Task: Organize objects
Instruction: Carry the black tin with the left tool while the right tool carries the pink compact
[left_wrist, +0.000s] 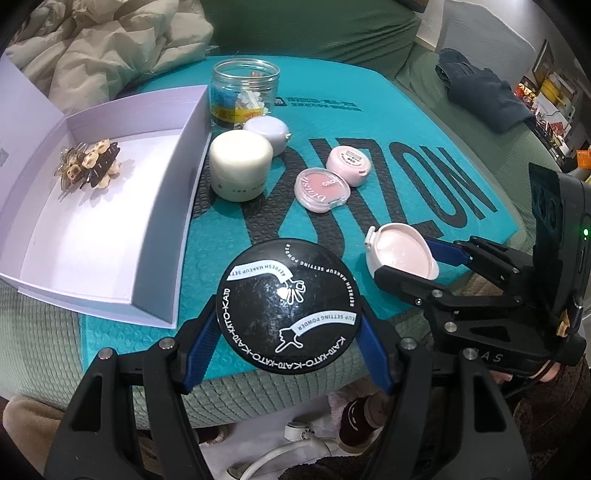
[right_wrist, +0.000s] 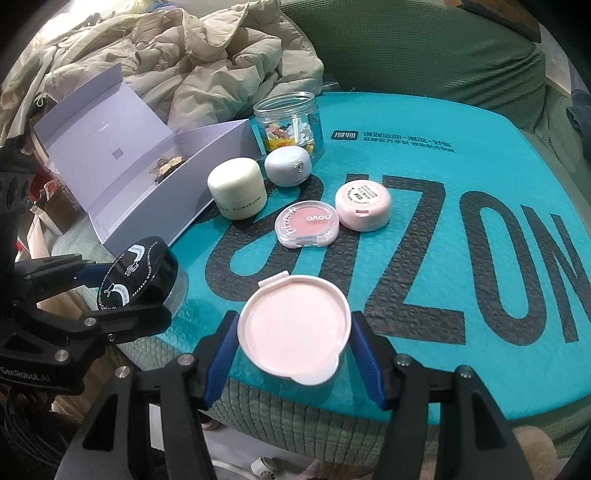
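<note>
Left wrist view: fingers of left gripper clamped on black powder jar, held over the teal mat's near edge, beside the lilac box.

Right wrist view: right gripper grips pink compact, likewise above the mat's front edge.

Teal, black, pink on show
Black powder jar with white lettering, pale pink compact, teal mailer printed dark grey, lilac box.
</note>
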